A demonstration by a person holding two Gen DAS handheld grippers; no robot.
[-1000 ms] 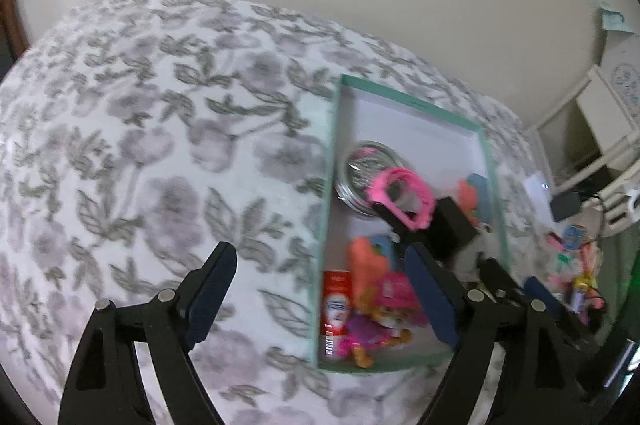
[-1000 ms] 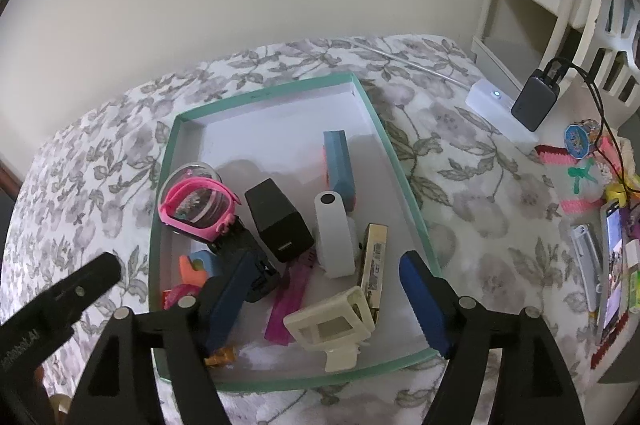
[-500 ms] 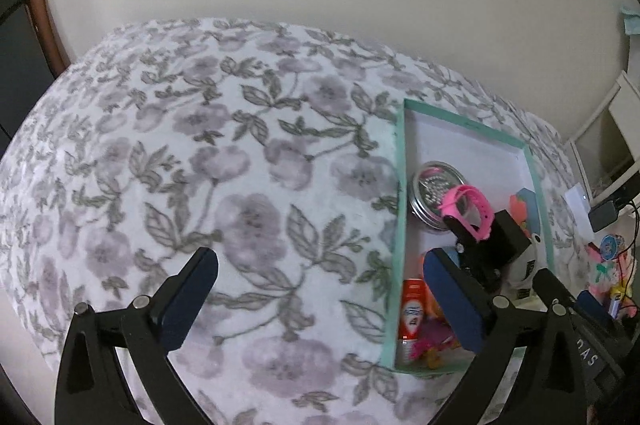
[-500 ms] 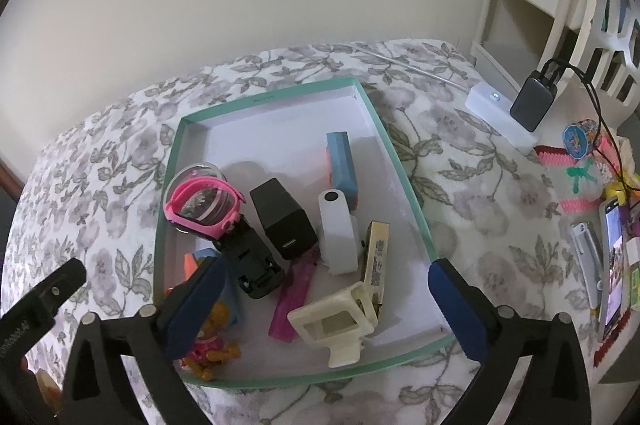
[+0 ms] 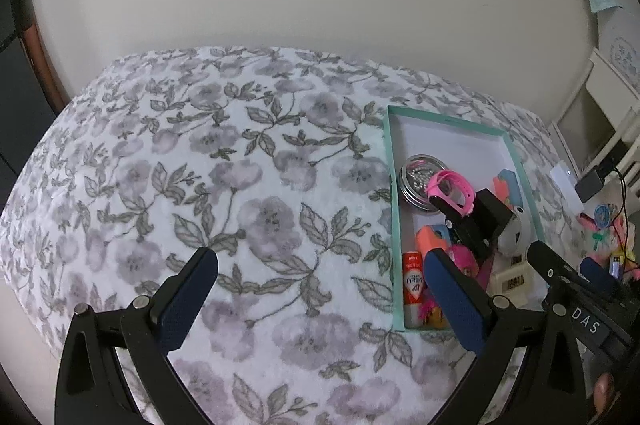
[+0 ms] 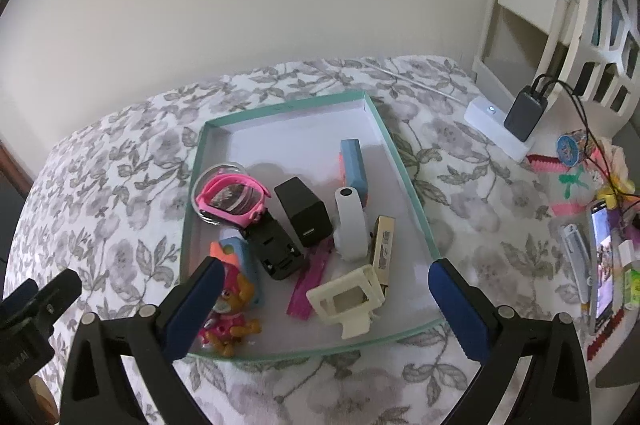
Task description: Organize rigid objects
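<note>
A teal-rimmed tray [image 6: 288,105] lies on the flowered bedspread and holds several small things. Among them are a pink watch [image 6: 234,199] on a round tin [image 6: 206,185], a black charger cube [image 6: 304,211], a white capsule [image 6: 351,221], a cream plastic frame [image 6: 348,299] and a toy figure [image 6: 230,309]. My right gripper [image 6: 326,265] hangs open above the tray's near end with nothing between its fingers. My left gripper [image 5: 320,261] is open over bare bedspread, left of the tray [image 5: 394,225], and is empty too. The pink watch [image 5: 450,185] shows there as well.
The bedspread [image 5: 200,165] stretches wide to the left of the tray. To the right lie a dark power bank [image 6: 524,113] with cables, a phone [image 6: 602,265], a nail clipper [image 6: 574,245] and colourful clutter. A white shelf unit [image 6: 528,5] stands at the far right, against the wall.
Both grippers have opened wider and drawn back and up from the tray. The left one has swung left, so the tray now sits further right in its view.
</note>
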